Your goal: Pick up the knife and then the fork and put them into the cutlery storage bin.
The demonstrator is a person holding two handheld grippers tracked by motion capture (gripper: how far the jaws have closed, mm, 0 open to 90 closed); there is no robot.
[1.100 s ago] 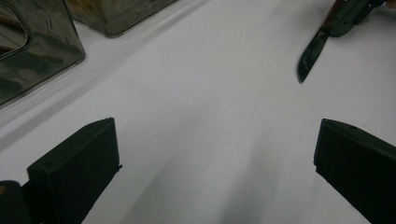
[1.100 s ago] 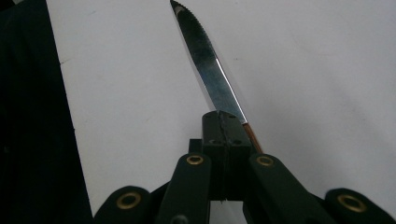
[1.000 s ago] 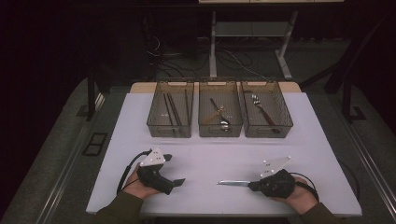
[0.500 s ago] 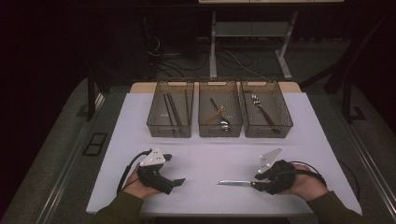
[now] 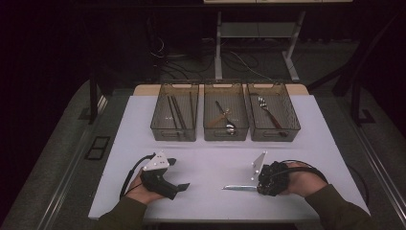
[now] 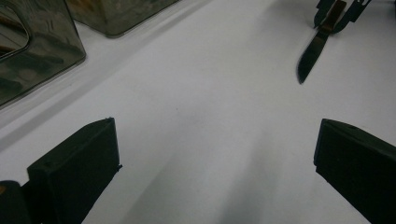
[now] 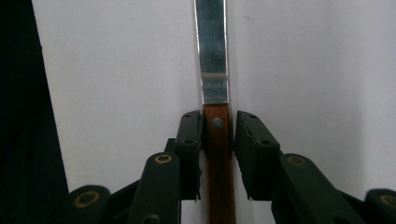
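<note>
Knife (image 7: pixel 215 126) is the thing I am working on, and it lies on the white table (image 5: pixel 210 158) near my side, in front of my right gripper (image 5: pixel 262 184). Its brown wooden handle sits between the two black jaws of that gripper, and its shiny blade sticks straight out past them. From the high view the blade points to the left, across the table toward my left gripper (image 5: pixel 178 188). So the knife's long line runs sideways, and the handle end is the end in my right hand.

My right jaws have just been closing, with the handle between them. In the right gripper view the left pad looks pressed on the wood, but I see a thin gap at the right pad, so I think the grip is not tight yet, though it is hard to be sure.

My left gripper rests on the table with its jaws wide apart and nothing in them. The knife tip (image 6: pixel 306 65) is well off from it.

Three bins stand at the far side: sticks (image 5: pixel 174 117), spoons (image 5: pixel 226 117), and a fork (image 5: pixel 270 112). My right hand is the near one for any lift
</note>
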